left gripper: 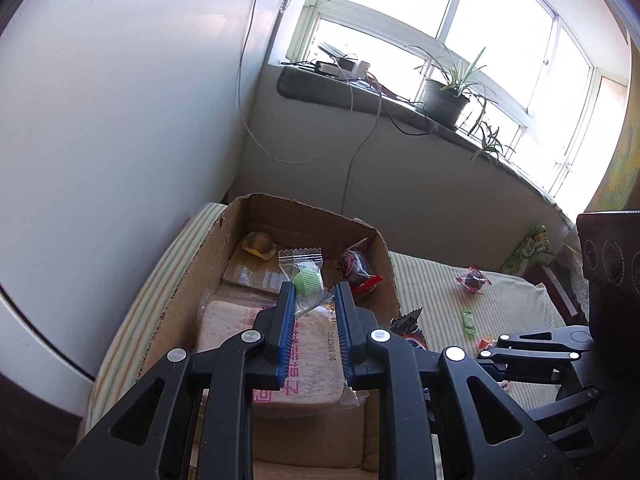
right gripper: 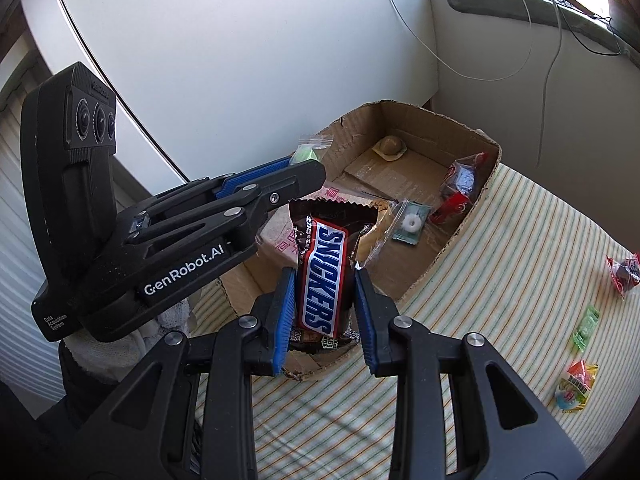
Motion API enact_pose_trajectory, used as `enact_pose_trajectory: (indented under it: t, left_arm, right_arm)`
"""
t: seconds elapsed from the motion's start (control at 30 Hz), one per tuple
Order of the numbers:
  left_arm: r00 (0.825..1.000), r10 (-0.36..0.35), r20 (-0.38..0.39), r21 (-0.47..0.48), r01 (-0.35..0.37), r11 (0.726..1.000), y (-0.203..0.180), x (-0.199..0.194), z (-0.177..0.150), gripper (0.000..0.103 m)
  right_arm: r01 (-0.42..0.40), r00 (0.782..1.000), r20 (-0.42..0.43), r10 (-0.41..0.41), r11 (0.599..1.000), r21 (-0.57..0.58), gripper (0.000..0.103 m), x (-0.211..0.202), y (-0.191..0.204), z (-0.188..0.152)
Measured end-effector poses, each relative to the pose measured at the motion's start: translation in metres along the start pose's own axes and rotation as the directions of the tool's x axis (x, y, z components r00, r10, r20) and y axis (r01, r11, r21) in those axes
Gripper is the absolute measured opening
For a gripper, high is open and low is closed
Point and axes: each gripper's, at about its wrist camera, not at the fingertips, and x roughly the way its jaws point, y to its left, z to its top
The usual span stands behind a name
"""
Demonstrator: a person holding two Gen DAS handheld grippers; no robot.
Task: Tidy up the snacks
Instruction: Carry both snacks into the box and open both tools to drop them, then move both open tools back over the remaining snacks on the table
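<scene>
My left gripper [left gripper: 316,300] is shut on a clear packet with a green candy [left gripper: 307,280], held above the open cardboard box [left gripper: 304,205]. In the right wrist view the left gripper [right gripper: 306,166] reaches in from the left over the box's [right gripper: 452,240] near-left corner, with the green candy [right gripper: 305,155] at its tips. My right gripper [right gripper: 325,278] is shut on a Snickers bar [right gripper: 323,276], upright between the blue pads over the box's near edge.
The box holds a bread packet [left gripper: 316,364], a brown round snack [right gripper: 390,146], red packets [right gripper: 460,184] and a white ring candy [right gripper: 410,224]. On the striped cloth [right gripper: 500,280] lie a red packet [right gripper: 624,274], a green candy [right gripper: 586,326] and a colourful packet [right gripper: 576,386]. A white wall stands behind.
</scene>
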Motion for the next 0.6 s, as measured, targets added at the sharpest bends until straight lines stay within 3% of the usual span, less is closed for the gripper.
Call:
enact_pose_trajectory:
  t: [0.27,0.33,0.4,0.6]
  left_arm:
    - [1.000,0.023,0.001,-0.007,-0.023,1.000,0.003,0.000,0.002,0.020]
    - [1.000,0.022,0.003,-0.011,-0.022,1.000,0.003,0.000,0.002,0.022]
    - [1.000,0.025,0.004,-0.013,-0.025,1.000,0.003,0.000,0.003,0.024]
    - [1.000,0.020,0.002,-0.011,-0.020,1.000,0.003,-0.001,0.002,0.024]
  right_arm:
    - [0.013,1.000,0.006,-0.013,1.000,-0.008,0.032,0.001,-0.001,0.003]
    - [0.014,1.000,0.014,-0.014,1.000,-0.009,0.049,-0.002,-0.001,0.003]
    - [0.022,0.999,0.028,-0.022,1.000,-0.015,0.057,-0.006,0.000,0.003]
    - [0.034,0.999,0.031,-0.033,0.999,-0.030,0.058,-0.011,0.001,0.001]
